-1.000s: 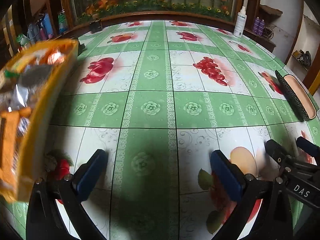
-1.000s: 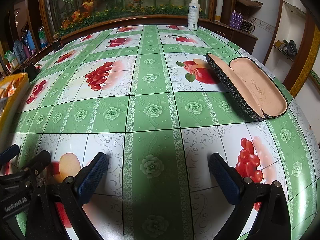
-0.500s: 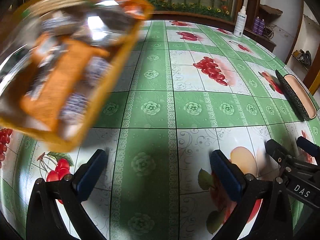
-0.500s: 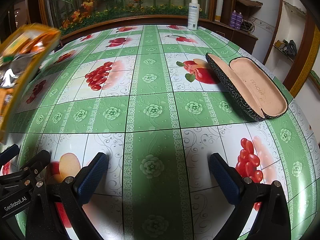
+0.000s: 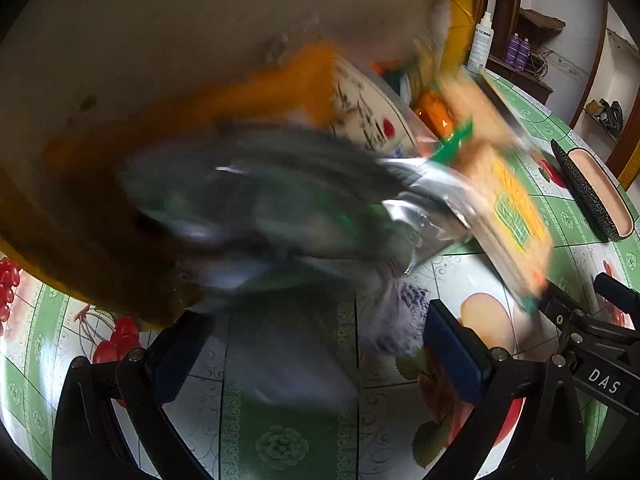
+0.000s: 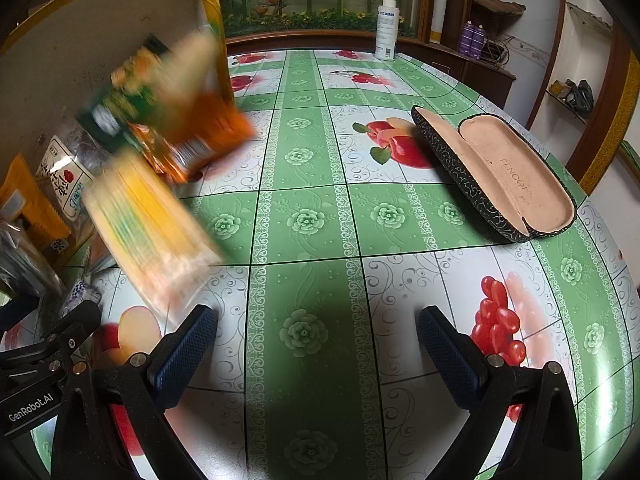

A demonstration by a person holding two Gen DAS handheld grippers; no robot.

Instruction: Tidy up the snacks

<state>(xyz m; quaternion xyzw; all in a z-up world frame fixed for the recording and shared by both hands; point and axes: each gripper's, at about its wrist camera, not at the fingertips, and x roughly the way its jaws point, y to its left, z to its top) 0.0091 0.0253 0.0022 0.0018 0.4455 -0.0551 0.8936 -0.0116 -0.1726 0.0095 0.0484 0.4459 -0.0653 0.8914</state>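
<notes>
A yellow-rimmed box (image 5: 200, 40) is tipped over the table at the left, its pale underside (image 6: 100, 48) turned toward the cameras. Blurred snack packets are spilling out of it. Among them are a silver packet (image 5: 260, 208), a yellow packet (image 5: 512, 208) (image 6: 148, 224) and an orange packet (image 6: 200, 132). My left gripper (image 5: 314, 344) stands open low over the table, right under the falling packets. My right gripper (image 6: 316, 344) is open too, with only tablecloth between its fingers. The packets drop just left of it.
An open glasses case (image 6: 504, 168) (image 5: 592, 196) lies at the right of the table. A white spray bottle (image 6: 387, 26) stands at the far edge. The green fruit-print tablecloth (image 6: 304, 220) covers the table. Shelves and a planter wall lie beyond.
The box swung in from the left, tipped over in front of the left gripper, and its snack packets now tumble out. Neither gripper has moved.
</notes>
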